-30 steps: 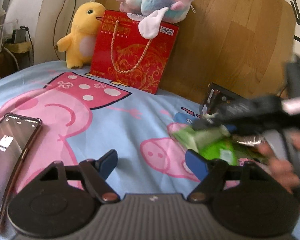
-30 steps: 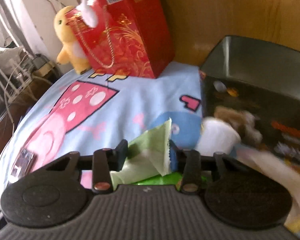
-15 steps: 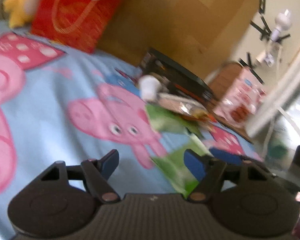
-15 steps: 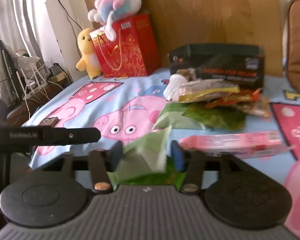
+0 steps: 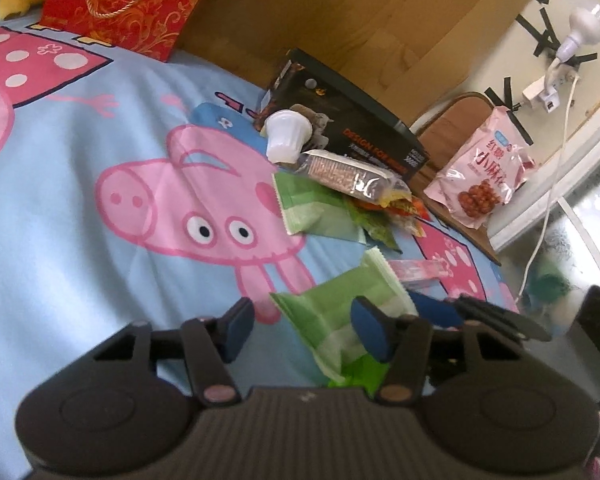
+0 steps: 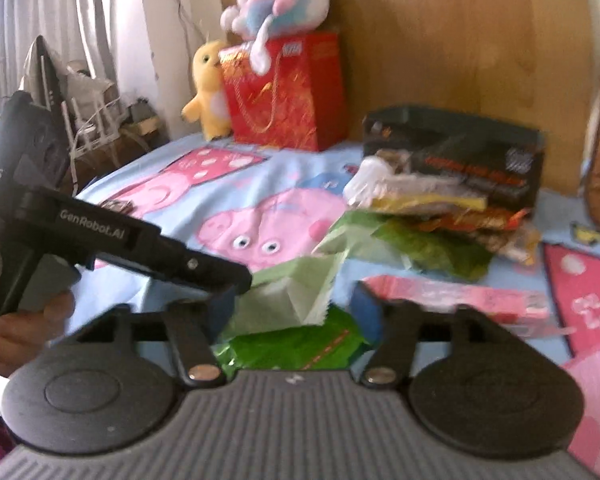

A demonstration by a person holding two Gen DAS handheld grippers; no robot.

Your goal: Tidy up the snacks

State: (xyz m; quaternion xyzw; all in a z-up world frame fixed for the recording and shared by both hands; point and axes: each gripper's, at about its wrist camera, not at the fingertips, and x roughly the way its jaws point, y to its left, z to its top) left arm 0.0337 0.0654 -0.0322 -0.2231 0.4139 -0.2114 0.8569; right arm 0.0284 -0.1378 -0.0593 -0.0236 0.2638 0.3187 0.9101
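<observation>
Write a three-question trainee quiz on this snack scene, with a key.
1. True or false: a plush toy sits on top of the red gift bag.
2. What lies between the fingers of the right hand-held gripper? A: green packet. B: a phone. C: a banana.
3. Fill in: the box behind the white cup is coloured ____.
Key: 1 true; 2 A; 3 black.

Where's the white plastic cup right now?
In the left wrist view the white plastic cup lies on its side on the bedsheet, against the black box, just above the clear cracker packet.
</observation>
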